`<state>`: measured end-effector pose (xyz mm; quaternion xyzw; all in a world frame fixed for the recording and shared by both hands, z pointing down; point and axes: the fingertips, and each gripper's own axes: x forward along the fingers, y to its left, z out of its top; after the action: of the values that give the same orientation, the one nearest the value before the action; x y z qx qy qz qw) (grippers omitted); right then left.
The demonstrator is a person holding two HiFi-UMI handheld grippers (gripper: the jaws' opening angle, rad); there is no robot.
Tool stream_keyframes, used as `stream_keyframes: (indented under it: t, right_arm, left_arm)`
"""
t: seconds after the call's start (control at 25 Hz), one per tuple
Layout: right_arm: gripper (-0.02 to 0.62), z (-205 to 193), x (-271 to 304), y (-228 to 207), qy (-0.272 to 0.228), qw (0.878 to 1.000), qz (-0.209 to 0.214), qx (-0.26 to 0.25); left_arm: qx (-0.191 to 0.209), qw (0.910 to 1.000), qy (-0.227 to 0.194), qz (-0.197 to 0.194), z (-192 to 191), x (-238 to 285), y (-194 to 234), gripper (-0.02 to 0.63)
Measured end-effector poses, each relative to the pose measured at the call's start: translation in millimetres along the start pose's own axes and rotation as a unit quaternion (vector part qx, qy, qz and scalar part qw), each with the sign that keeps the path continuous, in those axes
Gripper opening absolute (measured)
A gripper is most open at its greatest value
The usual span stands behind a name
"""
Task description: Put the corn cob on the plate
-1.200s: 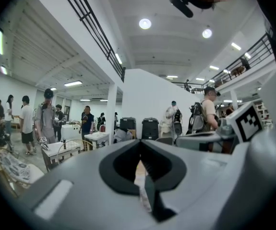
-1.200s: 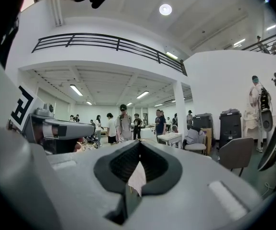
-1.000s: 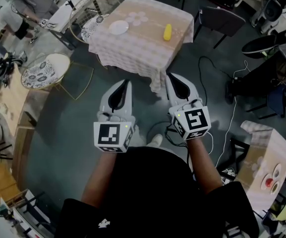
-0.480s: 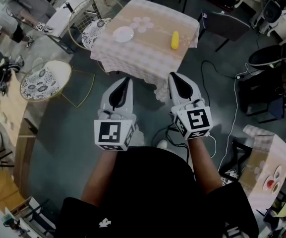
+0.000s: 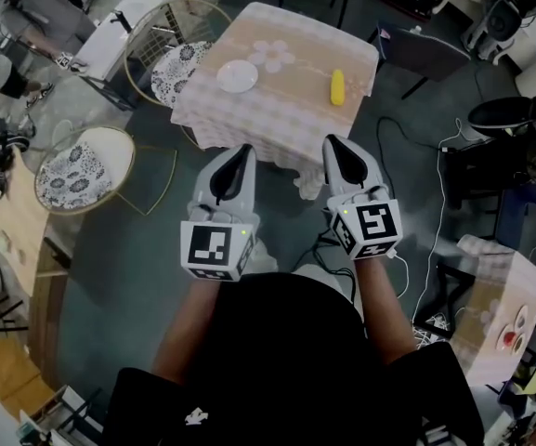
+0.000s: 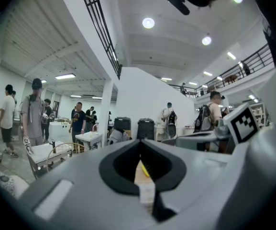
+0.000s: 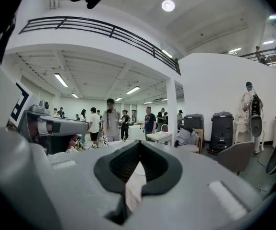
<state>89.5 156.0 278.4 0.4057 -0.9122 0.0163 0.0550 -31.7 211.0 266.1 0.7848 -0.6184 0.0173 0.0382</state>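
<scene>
Head view, steeply down: yellow corn cob (image 5: 338, 87) lying alone on the right side of the checked-cloth surface (image 5: 277, 119), well apart from the white plate (image 5: 237, 76) on the left side. Nearer, just short of the surface's near edge, left gripper (image 5: 242, 149) and right gripper (image 5: 332, 141) side by side above the grey floor (image 5: 137, 249), both pointed toward the far surface, fingers of each pressed together and gripping nothing, clear of corn and plate. Round chair (image 5: 176, 63) with patterned cushion just left of the surface; second round chair (image 5: 71, 170) nearer and farther left.
</scene>
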Motion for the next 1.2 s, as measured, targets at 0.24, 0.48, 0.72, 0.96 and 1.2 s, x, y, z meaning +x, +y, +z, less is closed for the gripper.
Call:
stream_keyframes:
  t: [0.24,0.48,0.72,0.96,1.2]
  right_arm:
    - [0.002,-3,27,1,0.006,1.000,-0.026,-0.001]
    - [0.002,0,46,-13,0.009,0.999,-0.046,-0.001]
    - [0.002,-3,72,-42,0.011,0.998,-0.060,0.003]
    - [0.002,-9,109,-80,0.009,0.998,-0.058,0.016]
    - [0.003,-6,157,-120,0.005,0.998,-0.052,0.018]
  left_arm:
    - [-0.010,0.9999,0.000,-0.012,-4,13,35,0.008]
    - [-0.015,0.9995,0.002,-0.027,-5,35,45,0.008]
    - [-0.016,0.9994,0.008,-0.031,-7,72,55,0.008]
    - [-0.009,0.9994,0.014,-0.029,-9,121,63,0.008]
    - [-0.003,0.9994,0.017,-0.029,-5,176,74,0.008]
